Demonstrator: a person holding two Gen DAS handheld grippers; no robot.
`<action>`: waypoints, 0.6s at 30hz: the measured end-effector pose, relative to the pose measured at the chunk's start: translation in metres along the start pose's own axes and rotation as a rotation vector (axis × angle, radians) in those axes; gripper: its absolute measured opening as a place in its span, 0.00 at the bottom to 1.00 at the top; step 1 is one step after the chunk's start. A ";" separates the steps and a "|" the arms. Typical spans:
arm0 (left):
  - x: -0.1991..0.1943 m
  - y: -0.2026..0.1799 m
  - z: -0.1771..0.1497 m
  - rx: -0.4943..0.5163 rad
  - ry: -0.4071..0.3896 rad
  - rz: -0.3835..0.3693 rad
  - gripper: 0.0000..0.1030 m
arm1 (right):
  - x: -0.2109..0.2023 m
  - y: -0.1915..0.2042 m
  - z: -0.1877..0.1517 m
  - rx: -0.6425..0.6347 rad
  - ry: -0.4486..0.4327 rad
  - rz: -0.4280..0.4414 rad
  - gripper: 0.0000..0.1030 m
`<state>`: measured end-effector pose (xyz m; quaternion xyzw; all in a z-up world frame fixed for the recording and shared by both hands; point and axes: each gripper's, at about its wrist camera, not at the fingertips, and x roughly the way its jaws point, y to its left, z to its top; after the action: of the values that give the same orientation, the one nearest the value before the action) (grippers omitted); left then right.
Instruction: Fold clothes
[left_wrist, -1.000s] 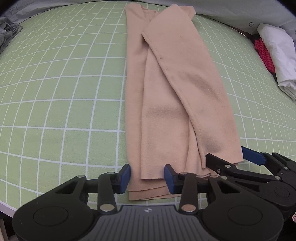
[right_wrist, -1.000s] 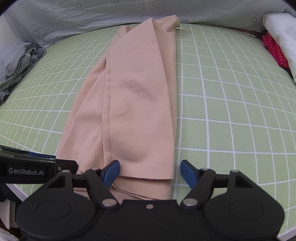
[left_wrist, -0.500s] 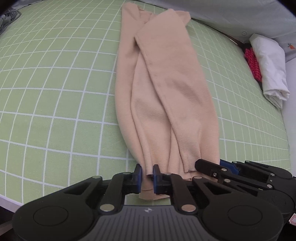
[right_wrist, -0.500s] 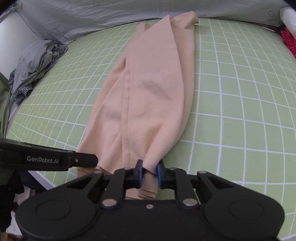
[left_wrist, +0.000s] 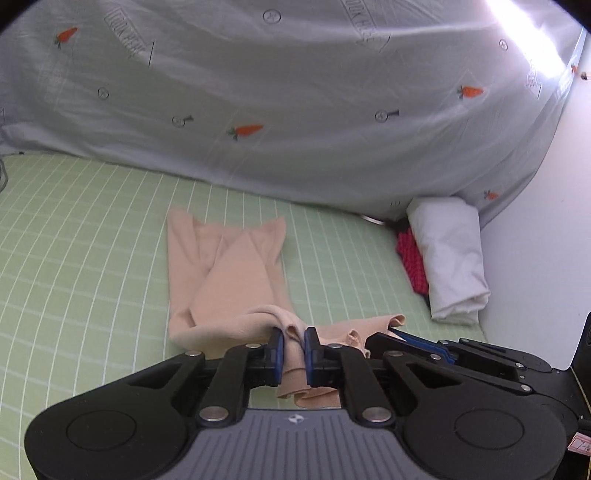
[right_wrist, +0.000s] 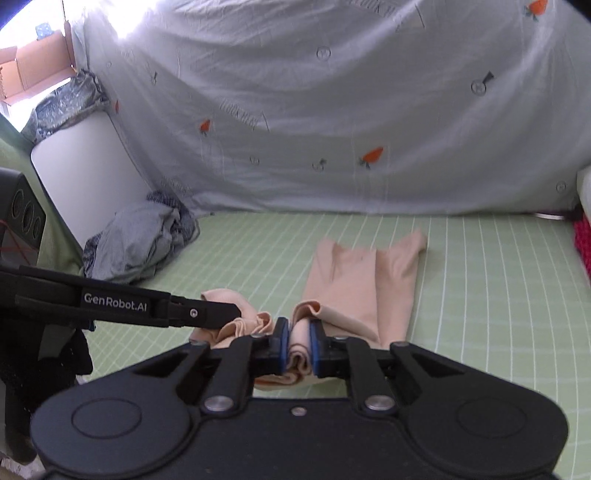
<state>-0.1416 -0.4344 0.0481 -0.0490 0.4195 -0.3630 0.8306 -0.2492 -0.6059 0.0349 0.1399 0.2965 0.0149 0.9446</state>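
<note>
A beige garment (left_wrist: 236, 280) lies lengthwise on the green grid mat (left_wrist: 81, 258); it also shows in the right wrist view (right_wrist: 362, 288). My left gripper (left_wrist: 293, 349) is shut on the garment's near edge, which is bunched between its blue pads. My right gripper (right_wrist: 295, 345) is shut on the same near edge, further right. Both hold that edge lifted above the mat, and the cloth curls over the part still lying flat. In the left wrist view the right gripper (left_wrist: 406, 338) sits just to the right. The far end rests flat.
A grey sheet with carrot prints (left_wrist: 295, 92) hangs behind the mat. A rolled white cloth (left_wrist: 450, 258) and a red knit item (left_wrist: 412, 258) lie at the right edge. A heap of grey clothes (right_wrist: 140, 240) sits at the left. A cardboard box (right_wrist: 33, 70) stands far left.
Both grippers closed on the near edge of the garment, then raised it and carried it forward over the rest. The views tilted up, and the hanging sheet now fills the upper half.
</note>
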 end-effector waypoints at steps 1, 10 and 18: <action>0.002 -0.001 0.008 0.005 -0.015 0.003 0.11 | 0.003 -0.002 0.009 -0.002 -0.023 -0.003 0.12; 0.050 0.010 0.065 -0.017 -0.038 0.023 0.12 | 0.055 -0.024 0.062 0.003 -0.105 -0.029 0.09; 0.129 0.044 0.117 -0.063 0.002 0.037 0.12 | 0.140 -0.070 0.102 0.017 -0.079 -0.080 0.09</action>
<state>0.0182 -0.5116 0.0216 -0.0670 0.4322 -0.3344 0.8348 -0.0807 -0.6836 0.0181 0.1363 0.2642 -0.0306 0.9543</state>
